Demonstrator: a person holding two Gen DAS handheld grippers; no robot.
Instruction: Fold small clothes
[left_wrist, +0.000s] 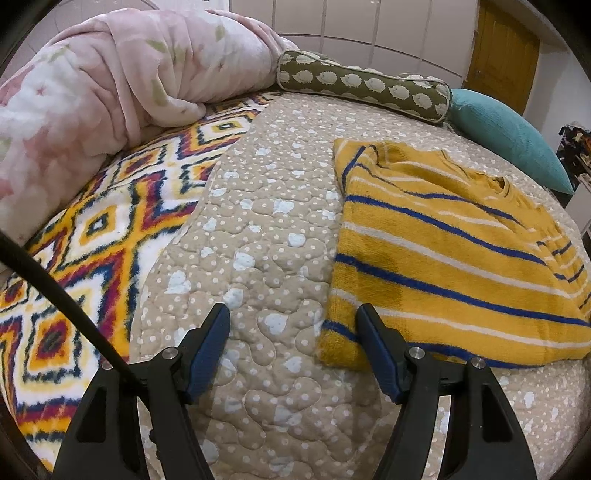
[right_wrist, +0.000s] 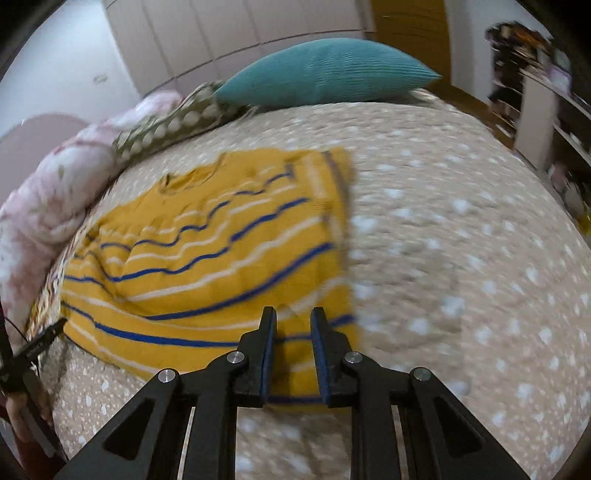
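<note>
A yellow sweater (left_wrist: 443, 254) with blue and white stripes lies on the beige quilted bedspread (left_wrist: 266, 240), its sleeves folded in. My left gripper (left_wrist: 293, 314) is open and empty, just above the quilt at the sweater's near left corner; its right finger overlaps that corner. In the right wrist view the sweater (right_wrist: 207, 258) lies left of centre. My right gripper (right_wrist: 293, 314) is over the sweater's near right corner, jaws partly open with a narrow gap, holding nothing that I can see. The view is blurred.
A pink blanket (left_wrist: 110, 81) is heaped at the back left on a patterned fleece (left_wrist: 92, 240). An olive bolster (left_wrist: 362, 85) and a teal pillow (left_wrist: 509, 136) lie along the far edge. Shelves (right_wrist: 546, 110) stand right of the bed.
</note>
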